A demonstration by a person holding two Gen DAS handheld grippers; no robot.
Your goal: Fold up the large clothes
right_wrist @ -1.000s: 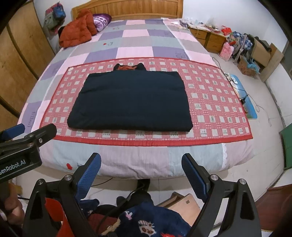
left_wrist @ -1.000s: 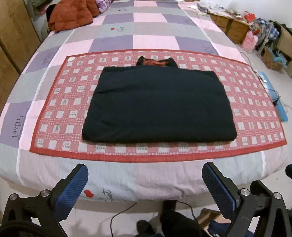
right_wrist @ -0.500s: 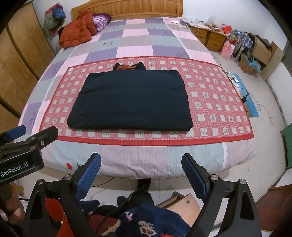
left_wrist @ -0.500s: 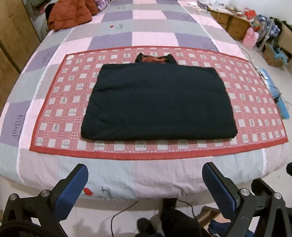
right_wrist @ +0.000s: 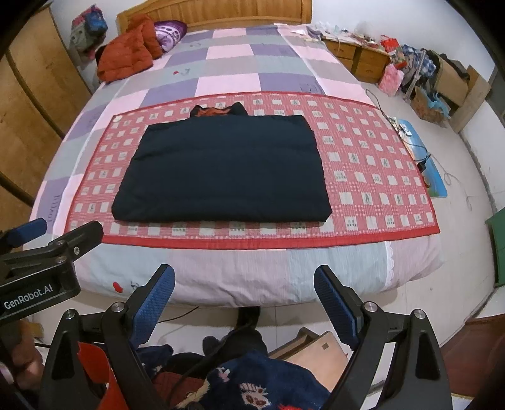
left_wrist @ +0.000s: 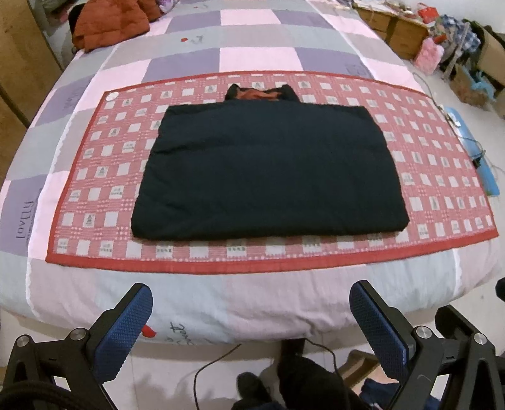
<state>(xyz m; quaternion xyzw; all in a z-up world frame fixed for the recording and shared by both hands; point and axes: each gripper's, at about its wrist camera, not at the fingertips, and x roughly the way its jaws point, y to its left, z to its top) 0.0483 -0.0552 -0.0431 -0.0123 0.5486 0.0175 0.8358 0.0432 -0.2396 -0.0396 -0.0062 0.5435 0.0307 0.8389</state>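
Jaws spread and empty on both the left gripper (left_wrist: 251, 318) and right gripper (right_wrist: 244, 304), short of the bed (right_wrist: 252, 271). Beyond, a padded dark jacket (right_wrist: 222, 172) lies folded rectangular on a red checked mat (right_wrist: 372, 164), long axis crosswise, collar pointing toward the headboard (right_wrist: 221, 12).

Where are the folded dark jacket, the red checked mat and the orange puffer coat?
folded dark jacket (left_wrist: 268, 176), left wrist view, middle of its top face
red checked mat (left_wrist: 104, 202), left wrist view, bare left part
orange puffer coat (right_wrist: 124, 58), right wrist view, its bulk

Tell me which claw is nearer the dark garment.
Left, slightly. The left claw hangs off the bed's foot, open, facing the dark garment. The right claw is also open off the bed's foot, further back, the left claw's body showing ahead of it.
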